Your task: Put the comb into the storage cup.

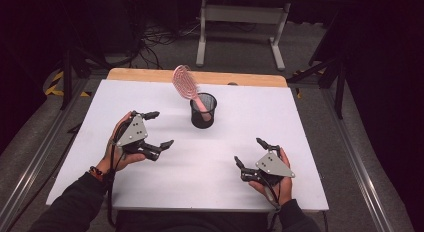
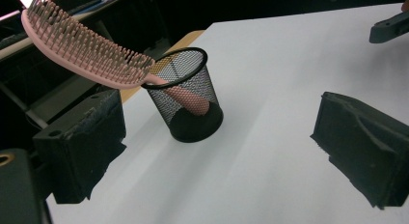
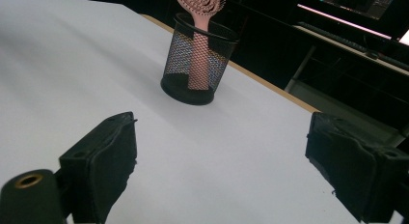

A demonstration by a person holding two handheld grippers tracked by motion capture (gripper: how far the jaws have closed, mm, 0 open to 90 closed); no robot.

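Observation:
A pink hairbrush [image 1: 186, 83] stands handle-down in a black mesh cup [image 1: 203, 112] near the middle back of the white table [image 1: 250, 112], its bristled head leaning left over the rim. In the left gripper view the hairbrush [image 2: 87, 50] leans out of the cup [image 2: 188, 96]; in the right gripper view the hairbrush [image 3: 198, 21] rises from the cup [image 3: 195, 64]. My left gripper [image 1: 159, 128] is open, left of the cup, with nothing between its jaws. My right gripper [image 1: 248, 152] is open at the front right, well short of the cup.
A wooden strip [image 1: 150, 74] runs along the table's far edge. Beyond it stands a white frame [image 1: 240, 22] with cables on the floor. Metal rails [image 1: 30, 162] flank the table on both sides. Bare white surface lies between the grippers.

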